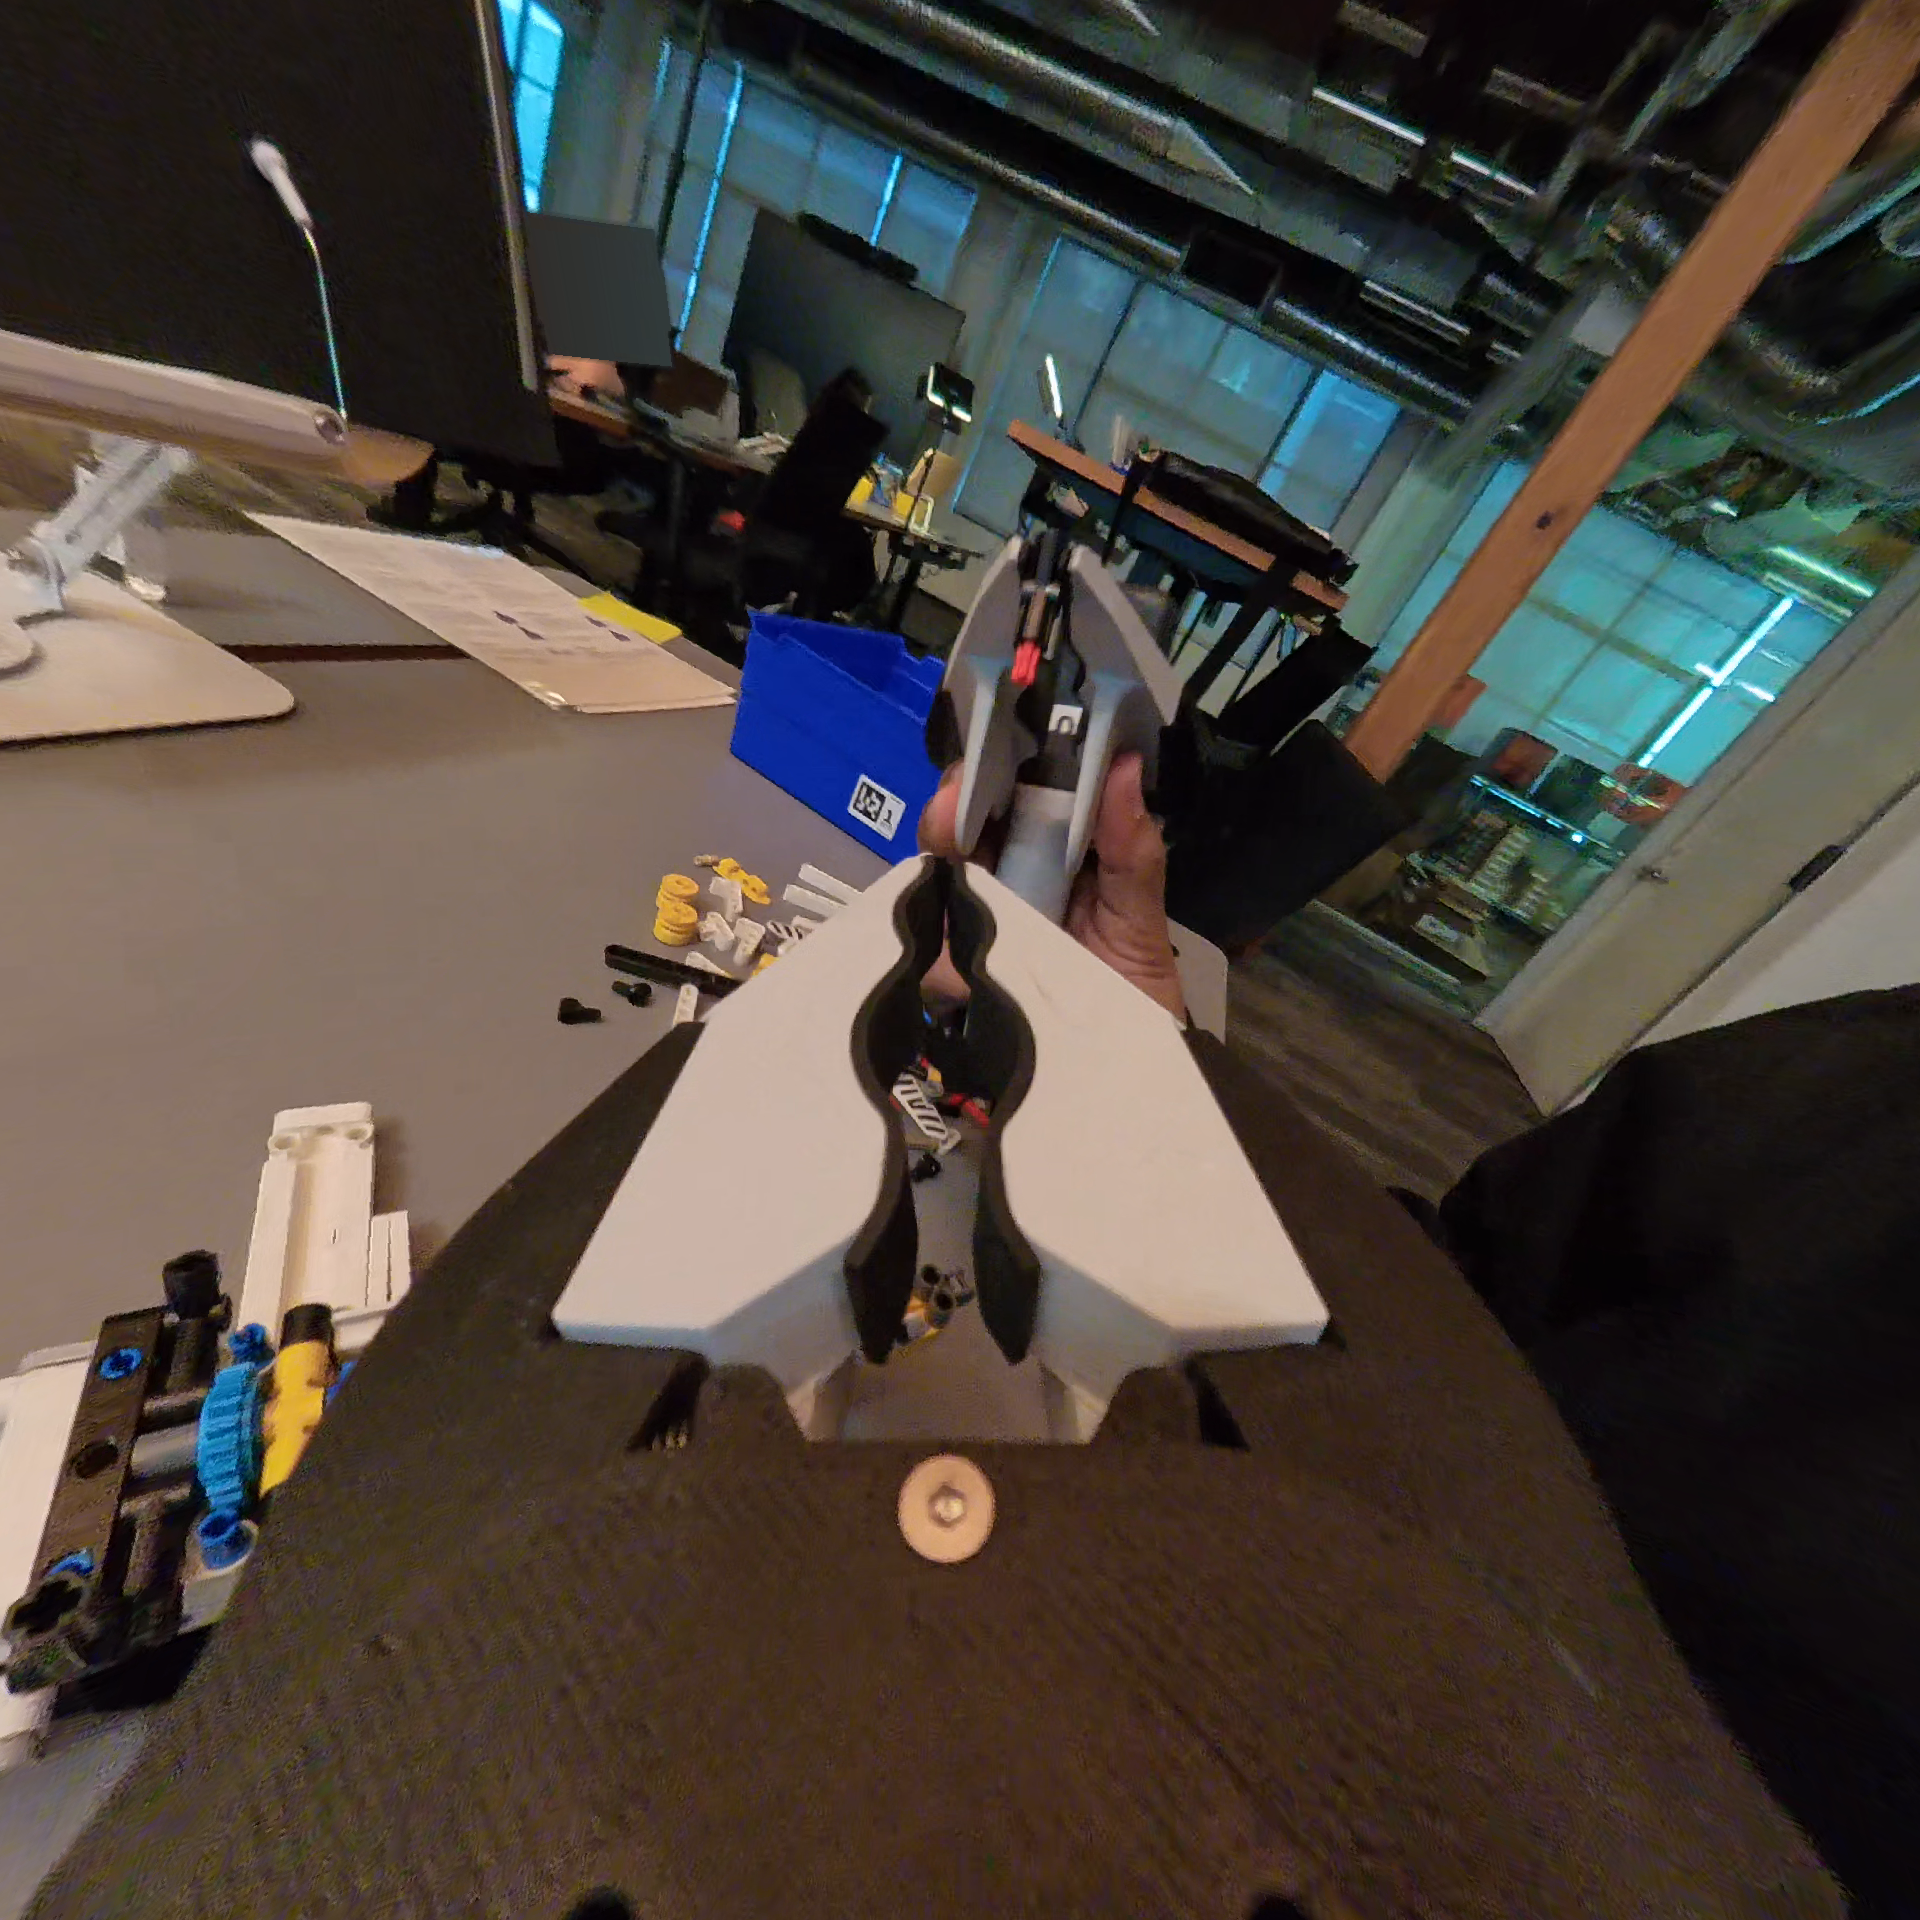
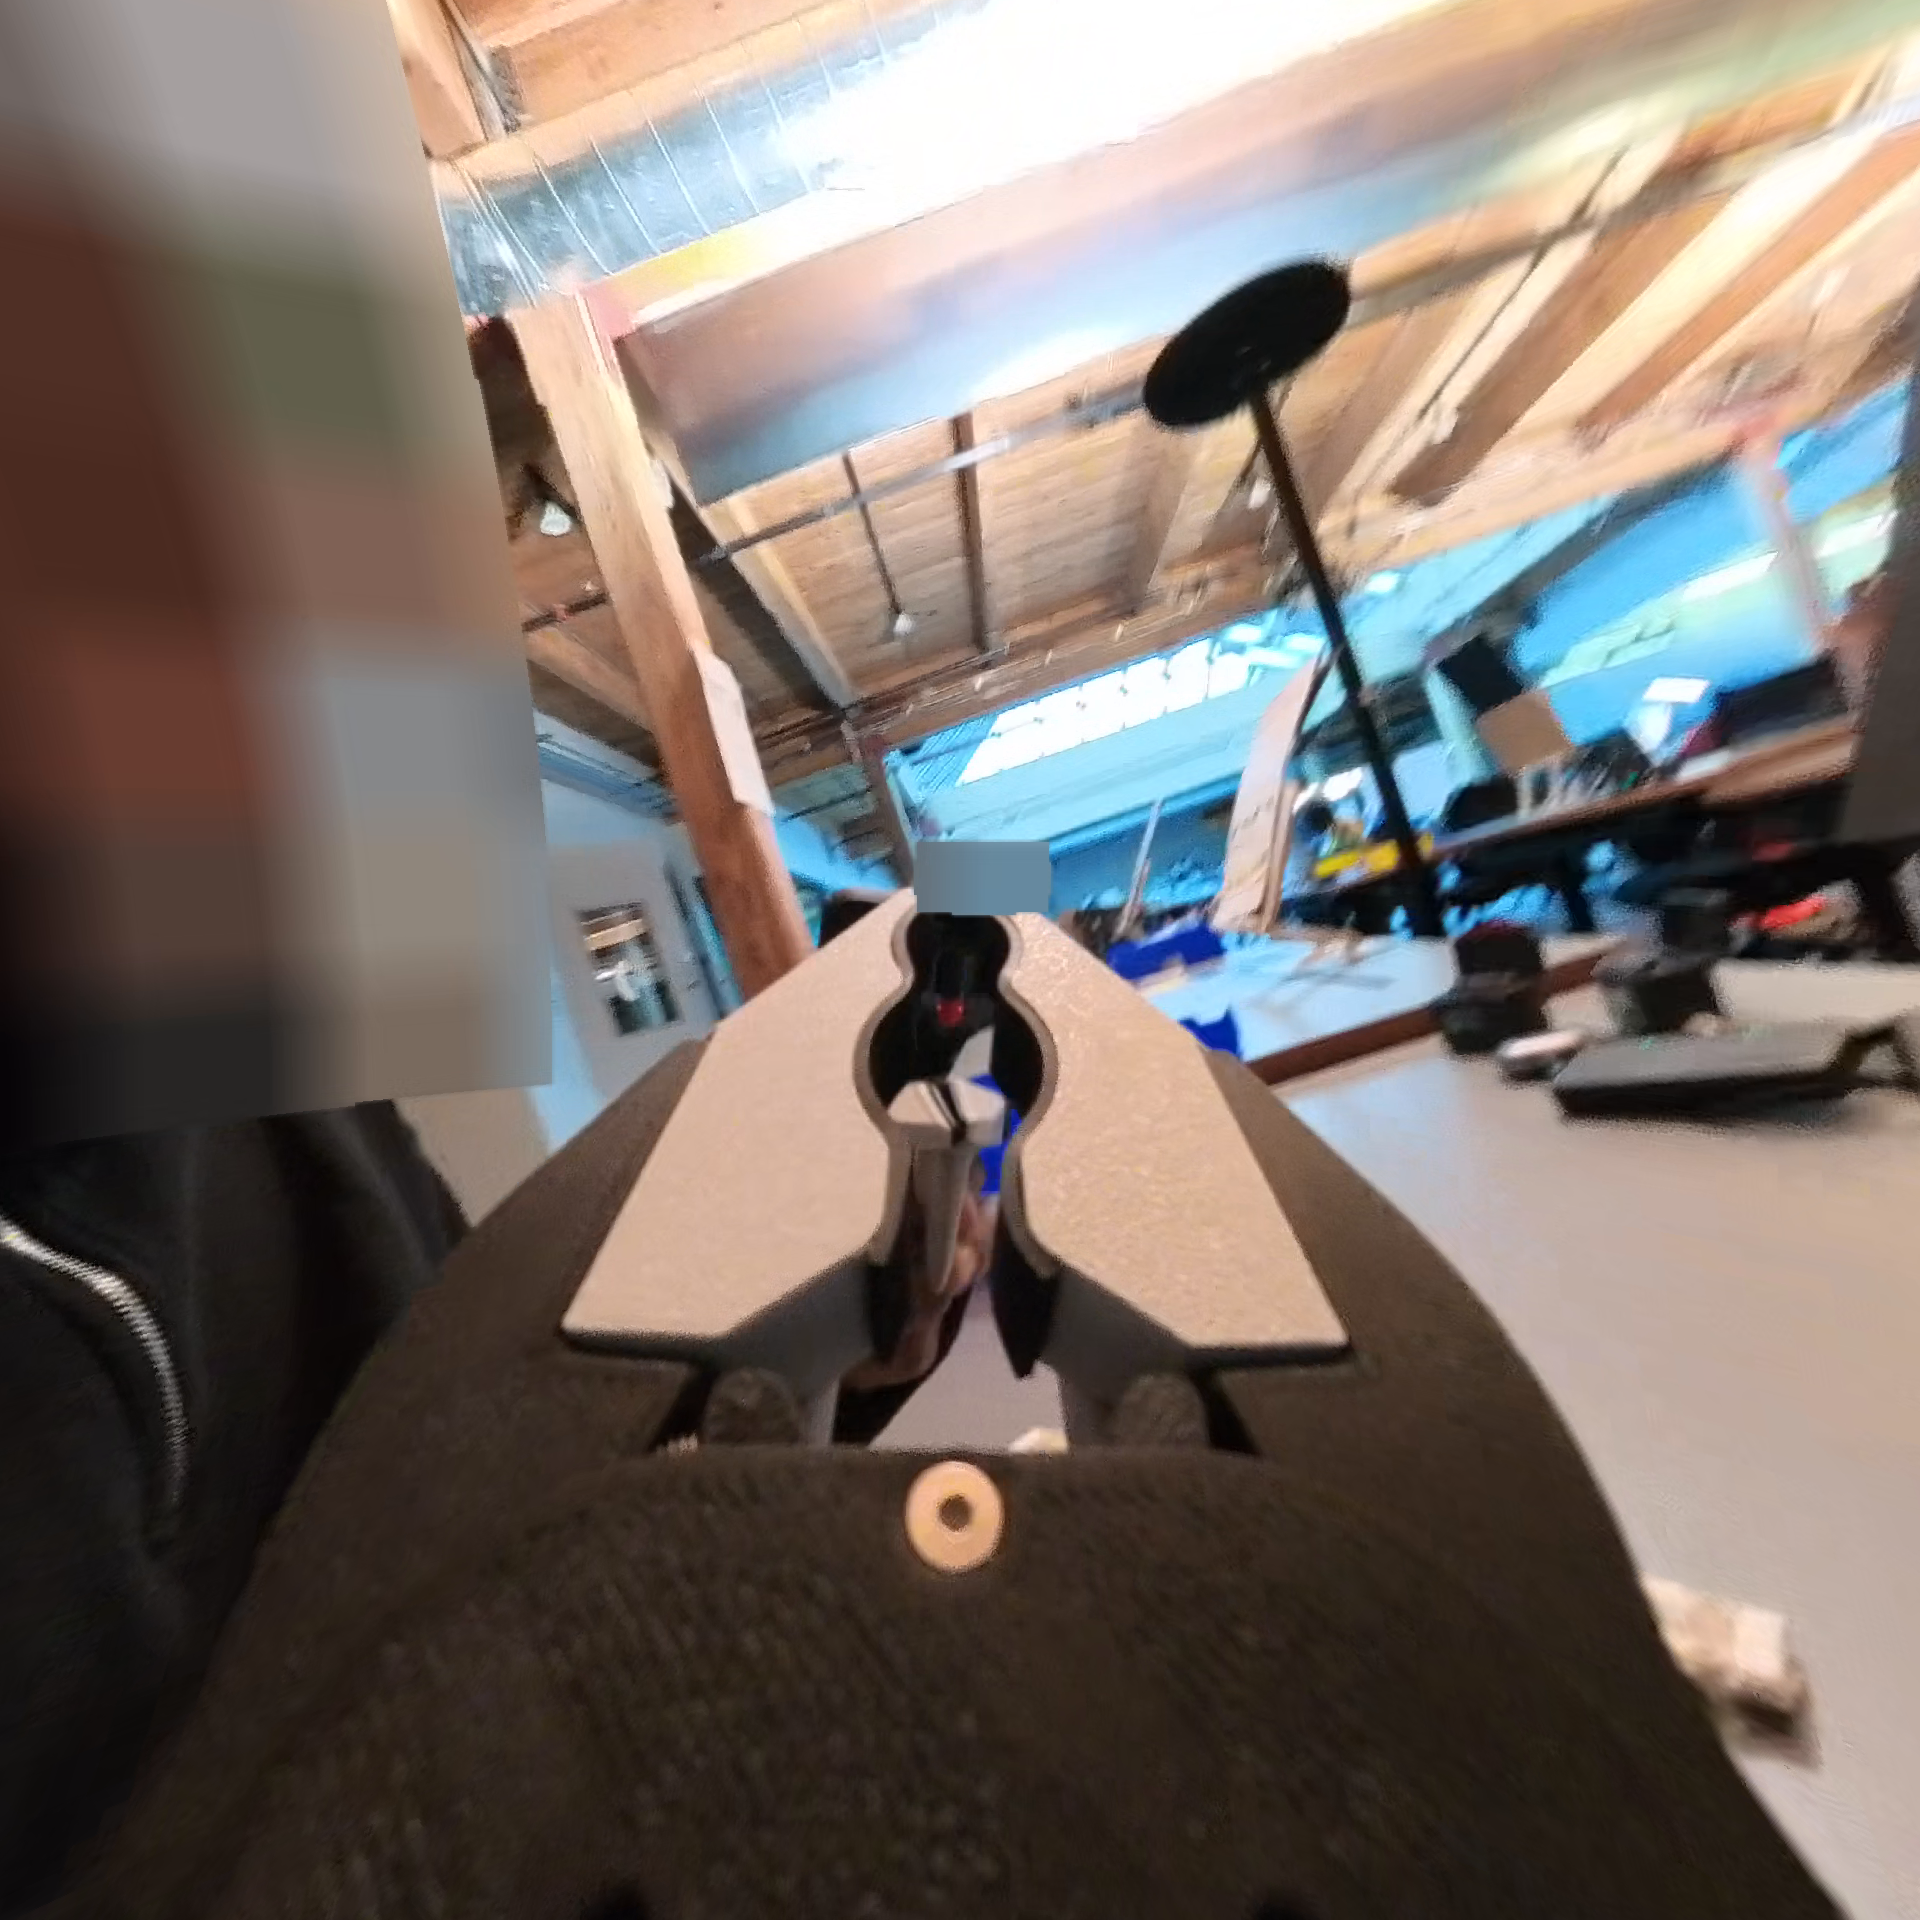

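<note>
The left gripper is held above a grey table, its black-lined fingers brought together at the tips with nothing visible between them. Just beyond those tips a hand holds the right gripper, which points upward and away. Its grey fingers converge closely, with a small red part showing lower down between them. Whether they pinch anything cannot be told, and in the right gripper's own view a blur patch covers the tips.

On the table just left of the left gripper lies a loose scatter of small building pieces:
- two yellow wheels, touching
- several small white connectors, too jumbled to count
- one black rod
- two small black pins

More pieces show through the gap between the fingers. Behind the scatter stands one blue bin. Near the lower left sits one partly built assembly of black, blue and yellow parts against a white block. Farther off lie one printed sheet and one monitor stand.
</note>
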Tool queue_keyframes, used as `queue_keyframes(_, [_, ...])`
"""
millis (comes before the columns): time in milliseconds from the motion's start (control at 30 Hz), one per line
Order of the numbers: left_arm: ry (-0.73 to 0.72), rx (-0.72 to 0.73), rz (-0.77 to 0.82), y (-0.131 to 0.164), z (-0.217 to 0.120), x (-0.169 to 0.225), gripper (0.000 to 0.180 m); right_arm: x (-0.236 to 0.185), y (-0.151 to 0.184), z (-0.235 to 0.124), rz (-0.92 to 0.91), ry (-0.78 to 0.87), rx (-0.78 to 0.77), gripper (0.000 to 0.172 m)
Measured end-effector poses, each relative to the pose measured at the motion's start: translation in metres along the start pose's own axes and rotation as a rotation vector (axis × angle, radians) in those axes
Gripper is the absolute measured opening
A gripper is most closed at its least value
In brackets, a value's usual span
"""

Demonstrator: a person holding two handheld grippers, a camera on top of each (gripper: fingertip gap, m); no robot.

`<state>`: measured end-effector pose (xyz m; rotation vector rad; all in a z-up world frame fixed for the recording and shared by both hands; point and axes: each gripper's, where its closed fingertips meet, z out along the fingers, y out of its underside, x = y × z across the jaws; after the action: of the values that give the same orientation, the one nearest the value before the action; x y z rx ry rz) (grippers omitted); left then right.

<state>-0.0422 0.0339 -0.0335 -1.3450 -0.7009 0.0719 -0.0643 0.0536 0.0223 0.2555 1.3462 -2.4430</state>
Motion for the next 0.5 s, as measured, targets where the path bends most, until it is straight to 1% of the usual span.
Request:
queue_keyframes(67, [0.021,0.022,0.01,-0.001,0.002,0.004,0.0,0.005,0.021,0.006,0.09,-0.018,-0.092,0.004])
queue_keyframes(133, [0.038,0.045,-0.003,-0.002,0.002,0.005,0.011,0.006,0.038,0.012,0.153,-0.033,-0.173,0.005])
queue_keyframes(200, [0.052,0.039,-0.036,-0.001,0.002,0.004,0.017,0.005,0.043,0.015,0.142,-0.032,-0.202,0.005])
queue_keyframes(233, [0.057,0.037,-0.05,-0.001,0.001,0.003,0.017,0.005,0.044,0.016,0.119,-0.02,-0.21,0.005])
queue_keyframes(367, [0.052,0.04,-0.058,-0.003,-0.004,0.0,0.002,0.004,0.048,0.016,0.074,-0.009,-0.24,0.005])
queue_keyframes(500, [0.051,0.028,-0.059,-0.001,-0.004,-0.002,0.004,0.004,0.051,0.018,0.078,-0.014,-0.25,0.005])
